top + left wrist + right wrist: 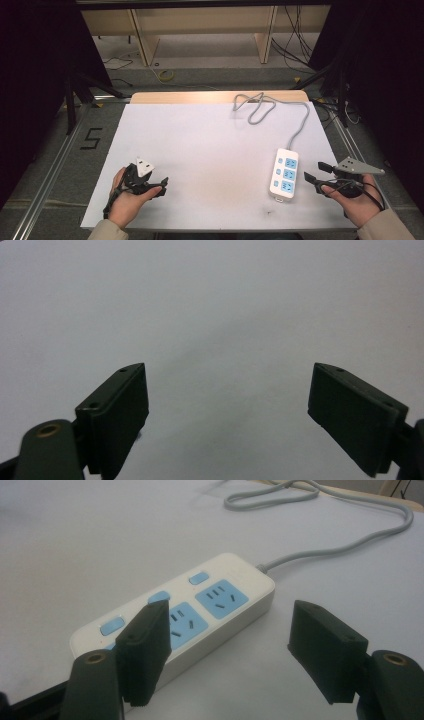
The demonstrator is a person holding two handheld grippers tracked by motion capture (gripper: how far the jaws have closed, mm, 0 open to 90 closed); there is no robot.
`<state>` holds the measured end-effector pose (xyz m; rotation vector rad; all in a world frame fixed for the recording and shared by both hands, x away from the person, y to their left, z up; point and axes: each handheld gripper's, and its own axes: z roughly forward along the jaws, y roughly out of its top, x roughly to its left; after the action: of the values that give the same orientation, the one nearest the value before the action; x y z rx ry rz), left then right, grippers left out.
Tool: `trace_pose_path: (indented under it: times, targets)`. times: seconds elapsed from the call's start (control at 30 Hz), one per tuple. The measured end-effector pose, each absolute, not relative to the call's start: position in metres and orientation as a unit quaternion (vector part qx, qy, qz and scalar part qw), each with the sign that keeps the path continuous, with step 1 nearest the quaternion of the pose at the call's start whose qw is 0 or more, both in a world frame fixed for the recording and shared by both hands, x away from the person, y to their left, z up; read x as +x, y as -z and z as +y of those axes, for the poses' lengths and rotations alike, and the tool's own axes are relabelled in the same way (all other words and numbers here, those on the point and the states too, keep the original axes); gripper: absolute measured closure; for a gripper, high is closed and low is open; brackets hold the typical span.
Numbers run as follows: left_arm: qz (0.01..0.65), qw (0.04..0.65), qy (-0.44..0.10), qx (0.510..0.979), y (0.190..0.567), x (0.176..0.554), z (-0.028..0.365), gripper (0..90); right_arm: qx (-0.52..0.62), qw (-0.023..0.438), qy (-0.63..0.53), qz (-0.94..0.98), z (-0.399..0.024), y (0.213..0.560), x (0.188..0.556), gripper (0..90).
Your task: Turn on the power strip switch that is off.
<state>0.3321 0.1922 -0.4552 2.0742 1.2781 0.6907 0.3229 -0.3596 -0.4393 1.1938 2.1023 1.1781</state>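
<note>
1. The white table (200, 145) takes up most of the high view, and you work from its near edge, with one forearm coming in at each bottom corner.
2. The grey cord (280, 107) runs from the far end of the power strip up the right side of the table. It loops near the far edge, well apart from both of your hands.
3. The power strip (284, 175) lies flat on the right part of the table, close to the near edge, with its long side running away from you. It is white with three blue sockets (each with a blue switch beside it, as the right gripper view shows).
4. Your right gripper (314, 174) sits just right of the strip's near end, with its jaws pointing left toward it. They are spread wide with nothing between them. In the right gripper view the strip (200, 610) lies ahead and to the left, and that view's left jaw overlaps its near half. I cannot tell whether that jaw touches the casing.
5. Your left gripper (161, 184) rests low over the near left part of the table, well apart from the strip. Its jaws are released (the left gripper view shows bare white surface in the gap).
</note>
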Motion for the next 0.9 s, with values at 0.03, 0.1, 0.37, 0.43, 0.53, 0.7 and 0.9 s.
trace_pose_path:
  times: [0.03,0.1,0.37,0.43,0.53,0.7,0.9]
  targets:
    - [0.482,0.301,-0.26,0.781,0.455,0.332,0.192,16.1,0.432,0.225,-0.426,0.762,-0.36,0.439,0.323,34.2]
    - [0.481,0.301,-0.261,0.781,0.455,0.333,0.191,16.2,0.431,0.227,-0.426,0.763,-0.36,0.438,0.322,35.4]
    - [0.475,0.302,-0.258,0.785,0.456,0.335,0.187,16.3,0.427,0.229,-0.42,0.767,-0.361,0.434,0.319,48.2]
    - [0.474,0.302,-0.258,0.786,0.456,0.335,0.187,16.4,0.424,0.228,-0.421,0.769,-0.361,0.431,0.319,55.6]
    - [0.474,0.302,-0.257,0.786,0.456,0.335,0.187,16.5,0.418,0.23,-0.42,0.772,-0.36,0.428,0.319,68.2]
    - [0.476,0.301,-0.258,0.785,0.456,0.334,0.187,16.6,0.404,0.239,-0.414,0.78,-0.358,0.425,0.321,88.9]
    - [0.478,0.3,-0.258,0.784,0.457,0.334,0.188,16.6,0.392,0.238,-0.406,0.79,-0.352,0.423,0.326,90.0]
